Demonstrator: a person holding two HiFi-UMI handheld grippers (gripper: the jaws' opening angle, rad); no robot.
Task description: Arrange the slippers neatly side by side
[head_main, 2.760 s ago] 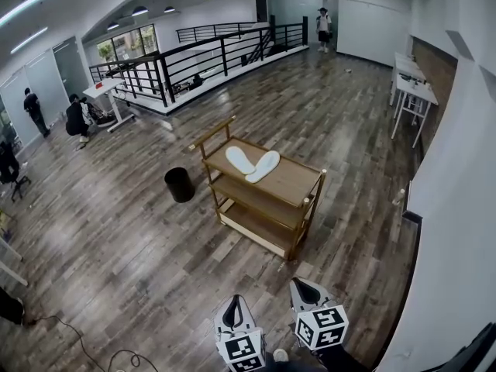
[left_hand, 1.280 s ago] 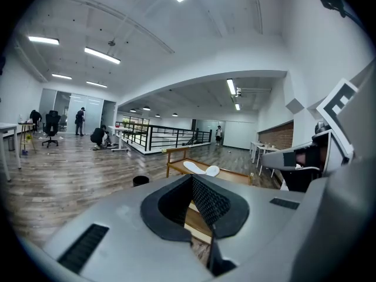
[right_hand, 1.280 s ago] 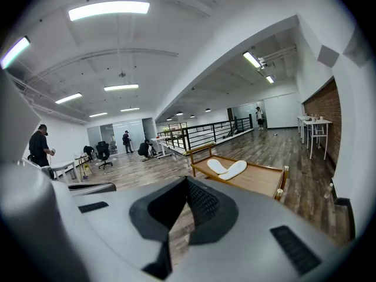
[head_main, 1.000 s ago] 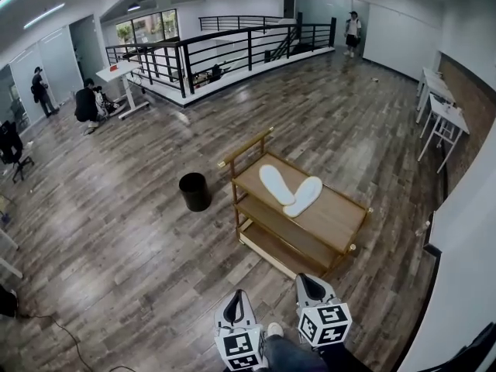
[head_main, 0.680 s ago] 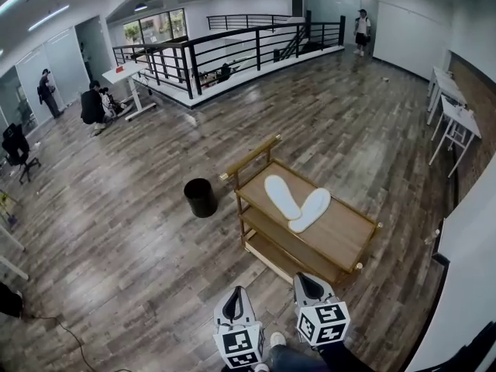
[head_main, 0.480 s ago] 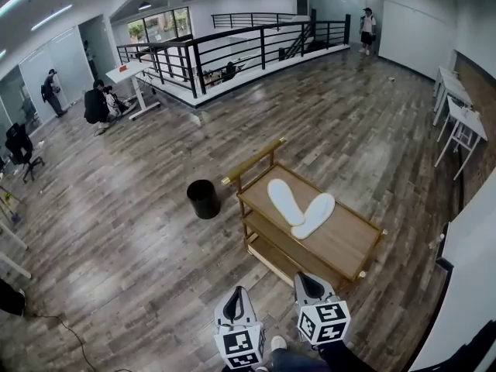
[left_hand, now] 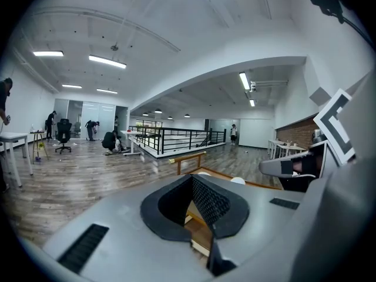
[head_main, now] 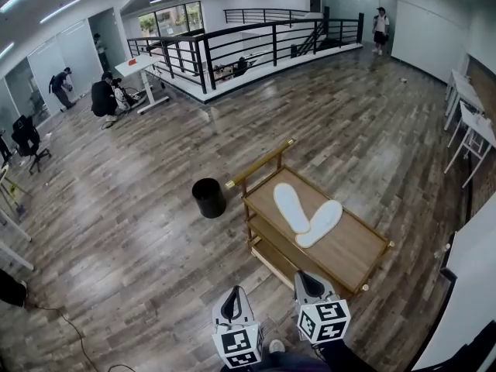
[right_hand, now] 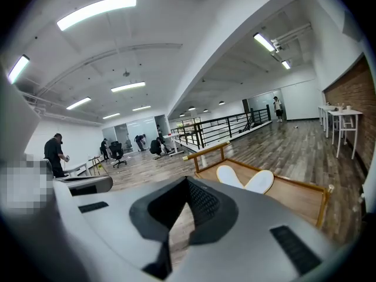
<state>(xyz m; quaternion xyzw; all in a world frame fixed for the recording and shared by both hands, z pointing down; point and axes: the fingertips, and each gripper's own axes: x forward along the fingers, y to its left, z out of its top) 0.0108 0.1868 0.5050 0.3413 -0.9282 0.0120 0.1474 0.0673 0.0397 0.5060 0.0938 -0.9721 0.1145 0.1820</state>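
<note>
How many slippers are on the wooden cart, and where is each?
2. Both lie on the top shelf: the left slipper nearer the handle, the right slipper beside it, near ends meeting in a V. Lower shelves are partly hidden.

Wooden cart point(head_main: 350, 248), glossy wood-plank floor point(head_main: 116, 208), smooth white slippers point(head_main: 291, 206), matt black bin point(head_main: 209, 198)

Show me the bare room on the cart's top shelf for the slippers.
The widest free patch is the near-right half of the top shelf, bordered by the right slipper and the shelf's end. Only a narrow strip lies between the left slipper and the handle. Mid-shelf is crowded, where the slippers meet in a V.
</note>
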